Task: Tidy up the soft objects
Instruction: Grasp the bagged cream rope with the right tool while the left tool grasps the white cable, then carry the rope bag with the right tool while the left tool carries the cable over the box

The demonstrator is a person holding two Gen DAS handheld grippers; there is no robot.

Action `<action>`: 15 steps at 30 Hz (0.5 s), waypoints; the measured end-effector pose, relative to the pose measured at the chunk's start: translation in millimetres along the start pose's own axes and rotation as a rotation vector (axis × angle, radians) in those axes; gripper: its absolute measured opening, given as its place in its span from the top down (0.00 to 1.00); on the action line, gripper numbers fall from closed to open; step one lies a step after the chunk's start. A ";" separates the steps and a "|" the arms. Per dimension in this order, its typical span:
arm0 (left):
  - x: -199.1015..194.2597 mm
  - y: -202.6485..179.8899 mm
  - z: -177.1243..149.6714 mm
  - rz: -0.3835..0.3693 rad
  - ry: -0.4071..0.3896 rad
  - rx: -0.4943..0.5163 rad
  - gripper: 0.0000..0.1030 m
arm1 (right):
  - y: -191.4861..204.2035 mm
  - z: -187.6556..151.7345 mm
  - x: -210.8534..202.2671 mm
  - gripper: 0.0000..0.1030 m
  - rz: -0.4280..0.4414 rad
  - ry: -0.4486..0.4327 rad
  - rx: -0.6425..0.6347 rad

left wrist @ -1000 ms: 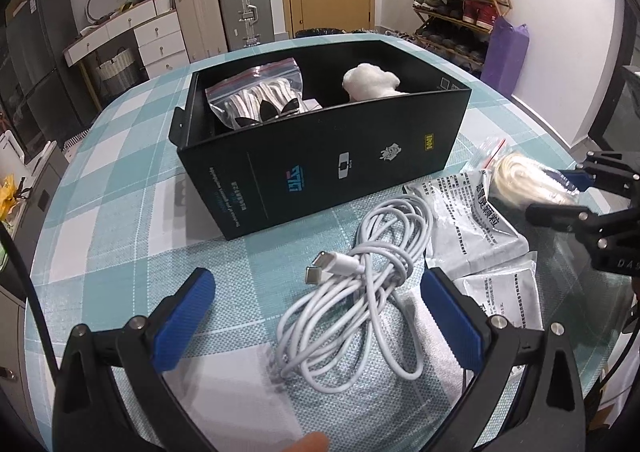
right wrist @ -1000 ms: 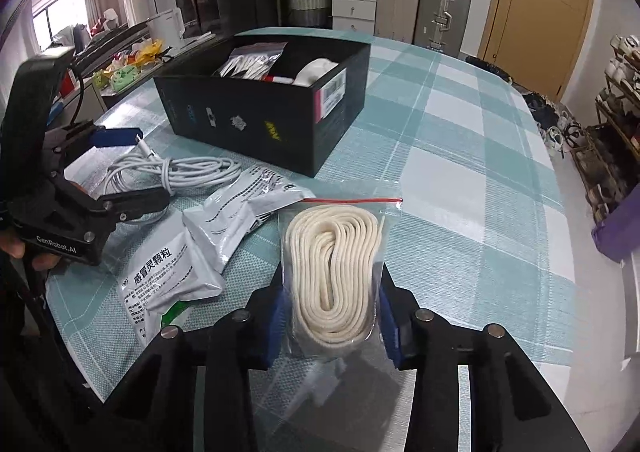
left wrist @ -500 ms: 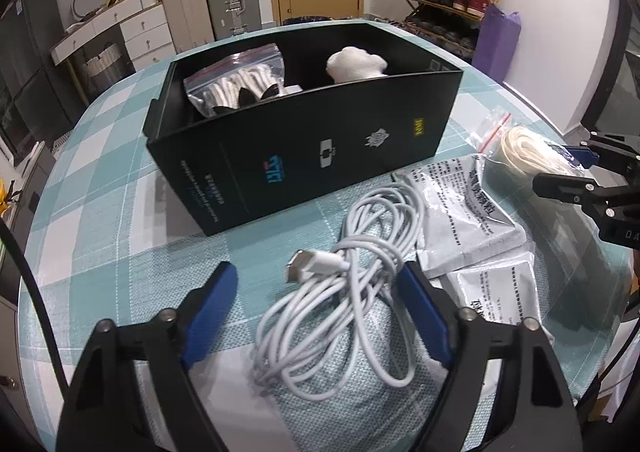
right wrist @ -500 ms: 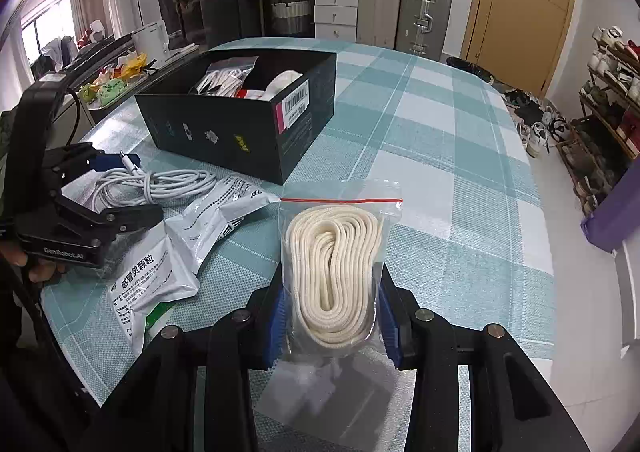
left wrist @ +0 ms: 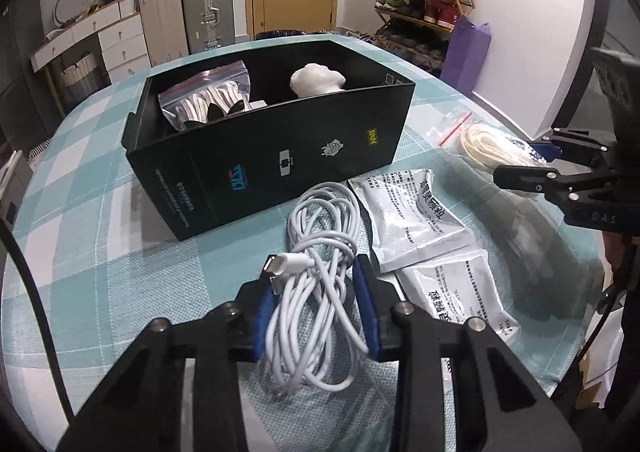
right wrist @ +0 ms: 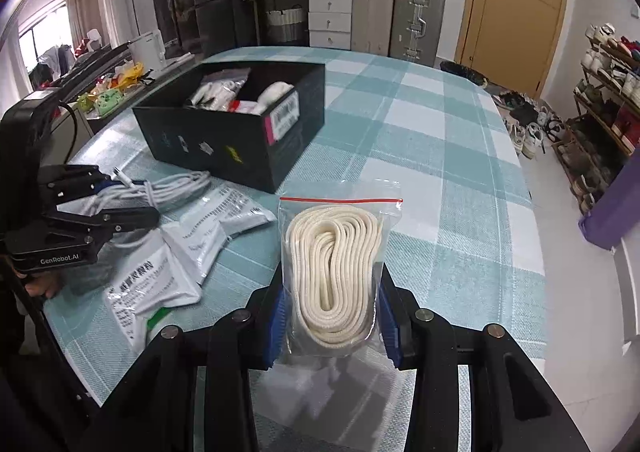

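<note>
White coiled charging cable (left wrist: 320, 284) pinched between blue pads of left gripper (left wrist: 316, 304), lying on teal-and-white checked tablecloth (left wrist: 100, 272) just in front of open black cardboard box (left wrist: 272, 164). Clear zip bag of cream rope (right wrist: 334, 272) clamped in right gripper (right wrist: 332, 316), bag bottom between the pads, red seal end pointing away. Two silver foil sachets with printed text (left wrist: 416, 216) flat on cloth between cable and rope bag. Inside box: zip bag of white items (left wrist: 208, 100), white fluffy lump (left wrist: 316, 80)
</note>
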State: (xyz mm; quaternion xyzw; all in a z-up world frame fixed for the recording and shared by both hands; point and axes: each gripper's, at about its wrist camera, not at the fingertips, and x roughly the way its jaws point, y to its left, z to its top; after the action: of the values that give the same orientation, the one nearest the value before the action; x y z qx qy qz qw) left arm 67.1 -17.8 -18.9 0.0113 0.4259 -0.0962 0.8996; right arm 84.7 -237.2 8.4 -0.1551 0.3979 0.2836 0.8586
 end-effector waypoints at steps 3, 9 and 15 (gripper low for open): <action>-5.3 1.1 -1.4 -0.018 -0.015 -0.002 0.71 | 5.2 1.9 -2.3 0.61 0.023 -0.014 -0.009; -17.1 3.7 -6.5 -0.029 -0.037 -0.008 0.71 | 14.1 5.6 -6.3 0.61 0.042 -0.035 -0.025; -31.1 5.5 -6.3 -0.049 -0.070 -0.019 0.71 | 22.3 8.7 -14.1 0.61 0.060 -0.065 -0.043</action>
State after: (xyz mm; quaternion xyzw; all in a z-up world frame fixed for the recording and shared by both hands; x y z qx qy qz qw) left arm 44.0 -6.7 0.6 -0.0110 0.3952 -0.1145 0.9113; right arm 68.9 -220.4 23.9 -0.1523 0.3681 0.3227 0.8586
